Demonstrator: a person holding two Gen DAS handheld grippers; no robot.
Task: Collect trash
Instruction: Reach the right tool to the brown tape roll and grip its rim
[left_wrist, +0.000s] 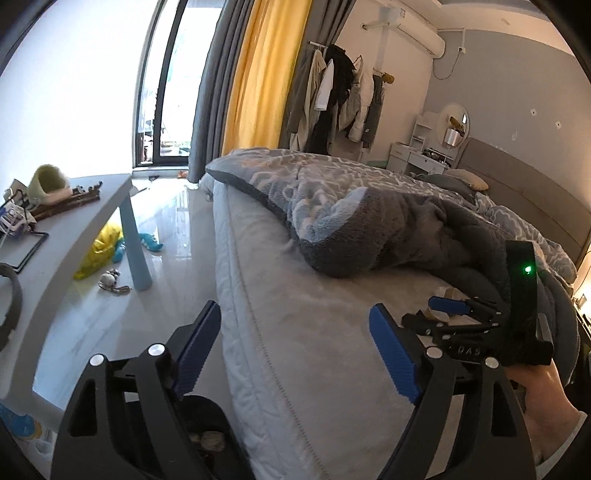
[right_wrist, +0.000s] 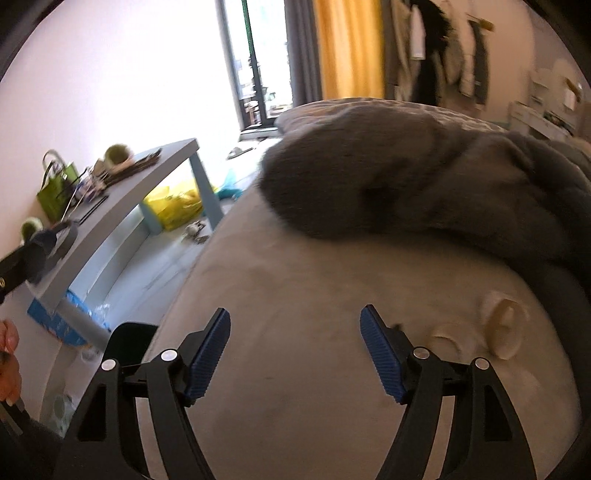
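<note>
A bedroom scene, seen from two cameras mounted on the tools a person carries. The left hand-held gripper (left_wrist: 295, 347) hangs over the near edge of a bed (left_wrist: 295, 369), its blue-padded jaws spread wide with nothing between them. The right hand-held gripper (right_wrist: 295, 350) also stands open and empty above the pale grey mattress.

The trash lies on the mattress: two cream-coloured scraps (right_wrist: 502, 328), blurred, sitting ahead and to the right of the right hand-held gripper, close to its right finger but not touching it. One is a rounded lump, the other a flatter curved piece (right_wrist: 445, 334) just beside it. Their shape is too soft to give a long axis. In the left view the same scraps (left_wrist: 448, 293) peek out behind the right hand-held gripper's blue fingers (left_wrist: 447, 304), at the foot of a rumpled grey blanket (left_wrist: 369, 229).

Left of the bed stands a grey bench (right_wrist: 122, 206) with clutter on top, including a green bag (right_wrist: 55, 188). A yellow plastic bag (right_wrist: 177, 206) lies on the floor beneath it; its contents cannot be seen. A dark bin (left_wrist: 207, 435) sits below the left hand-held gripper, with something pale inside.
</note>
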